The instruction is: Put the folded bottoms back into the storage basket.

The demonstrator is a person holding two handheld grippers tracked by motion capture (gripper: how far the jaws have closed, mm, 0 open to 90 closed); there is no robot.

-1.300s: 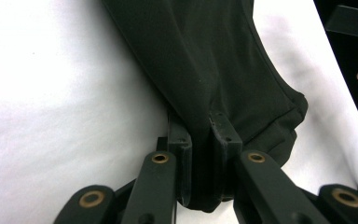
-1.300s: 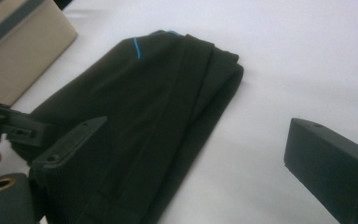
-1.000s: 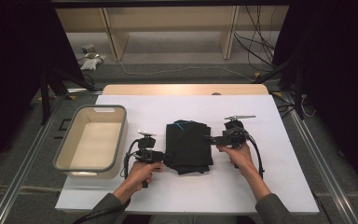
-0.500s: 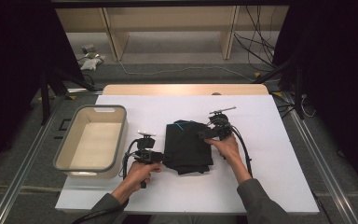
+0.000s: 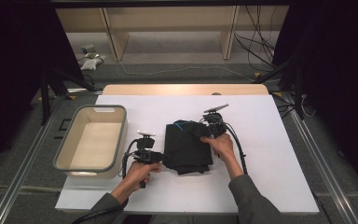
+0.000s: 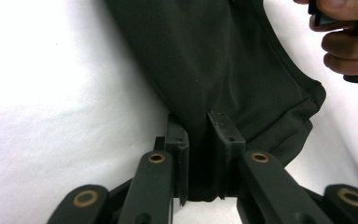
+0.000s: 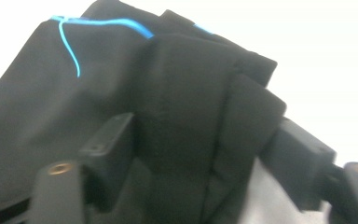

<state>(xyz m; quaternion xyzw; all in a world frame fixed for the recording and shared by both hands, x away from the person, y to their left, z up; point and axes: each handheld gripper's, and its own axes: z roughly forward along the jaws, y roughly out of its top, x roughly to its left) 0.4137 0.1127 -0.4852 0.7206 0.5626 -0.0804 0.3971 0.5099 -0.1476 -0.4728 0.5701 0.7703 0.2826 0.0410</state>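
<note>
The folded black fabric garment with a thin blue cord (image 5: 187, 145) lay in the middle of the white desk (image 5: 270, 177). The left claw (image 5: 161, 157) was clenched on its left edge. The right claw (image 7: 205, 154) had just been closing around the thick far right corner fold. The cloth seemed soft, light and limp, so layered edges were best to grasp.

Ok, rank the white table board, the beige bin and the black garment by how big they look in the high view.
1. white table board, by far the largest.
2. beige bin.
3. black garment, folded, a little smaller than the bin; the two are fairly close, but the bin's outline looks longer and wider.
</note>
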